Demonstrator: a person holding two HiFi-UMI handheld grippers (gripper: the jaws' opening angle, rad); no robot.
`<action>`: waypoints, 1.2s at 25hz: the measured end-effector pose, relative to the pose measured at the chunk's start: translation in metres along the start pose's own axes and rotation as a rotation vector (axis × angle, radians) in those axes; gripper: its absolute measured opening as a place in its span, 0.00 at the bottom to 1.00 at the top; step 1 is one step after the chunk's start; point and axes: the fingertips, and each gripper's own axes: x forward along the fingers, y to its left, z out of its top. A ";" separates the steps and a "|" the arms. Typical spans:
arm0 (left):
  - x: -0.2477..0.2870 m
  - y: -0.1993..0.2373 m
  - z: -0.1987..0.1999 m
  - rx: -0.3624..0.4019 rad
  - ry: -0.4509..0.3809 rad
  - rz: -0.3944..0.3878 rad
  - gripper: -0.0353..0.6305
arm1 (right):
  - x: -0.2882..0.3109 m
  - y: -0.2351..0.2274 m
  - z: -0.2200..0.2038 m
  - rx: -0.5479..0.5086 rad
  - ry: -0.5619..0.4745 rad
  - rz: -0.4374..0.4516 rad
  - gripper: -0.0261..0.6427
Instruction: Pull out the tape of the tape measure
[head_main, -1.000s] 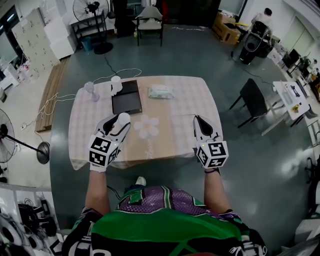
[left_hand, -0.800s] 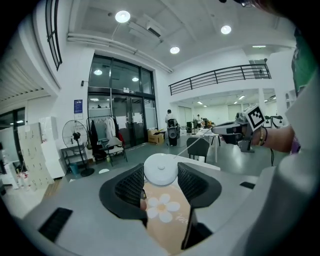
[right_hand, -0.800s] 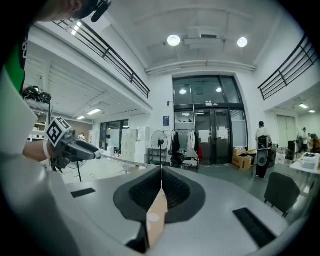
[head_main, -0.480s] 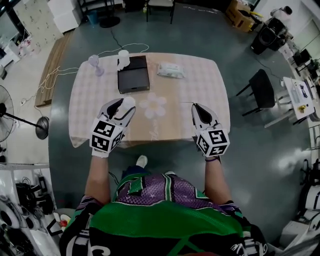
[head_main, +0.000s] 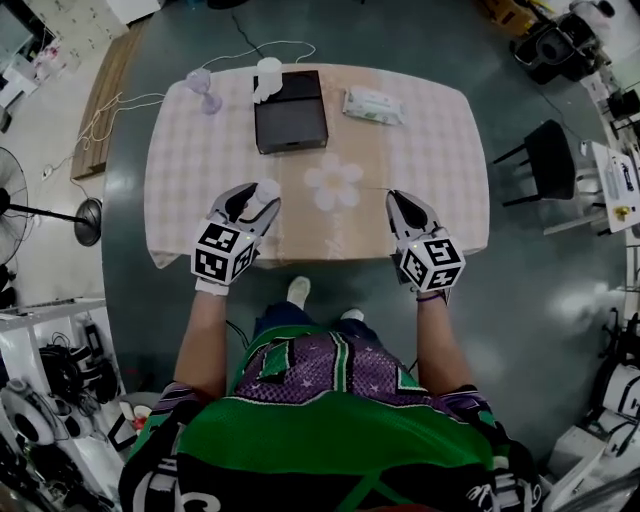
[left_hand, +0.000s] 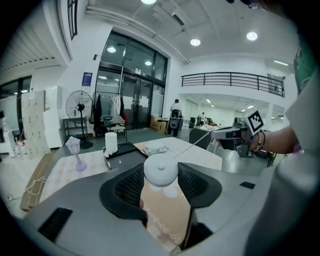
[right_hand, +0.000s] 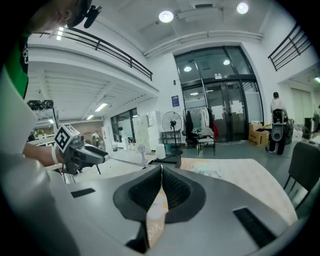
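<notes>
Pull under way: thin white tape (left_hand: 192, 145) partly drawn out above the pale checked-cloth desk (head_main: 440, 130).
The left hand-held gripper (head_main: 256, 194) clamps the round white tape measure (left_hand: 160, 170); the right hand-held gripper (head_main: 393, 198), pinched tight on the tape's end, should next draw farther away.

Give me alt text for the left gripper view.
The left tool grips a round white tape measure between its jaws. A thin tape runs from it to the right tool, above a cloth-covered table.

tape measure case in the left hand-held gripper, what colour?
The tape measure case is plain white; it shows best in the left gripper view.
</notes>
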 end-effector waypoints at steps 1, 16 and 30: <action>0.005 0.006 -0.007 -0.004 0.007 -0.004 0.41 | 0.008 0.001 -0.007 0.008 0.010 0.002 0.06; 0.089 0.074 -0.096 -0.091 0.152 -0.005 0.41 | 0.119 -0.012 -0.114 0.170 0.140 -0.025 0.06; 0.135 0.103 -0.174 -0.151 0.346 0.055 0.41 | 0.176 -0.024 -0.200 0.302 0.326 -0.099 0.06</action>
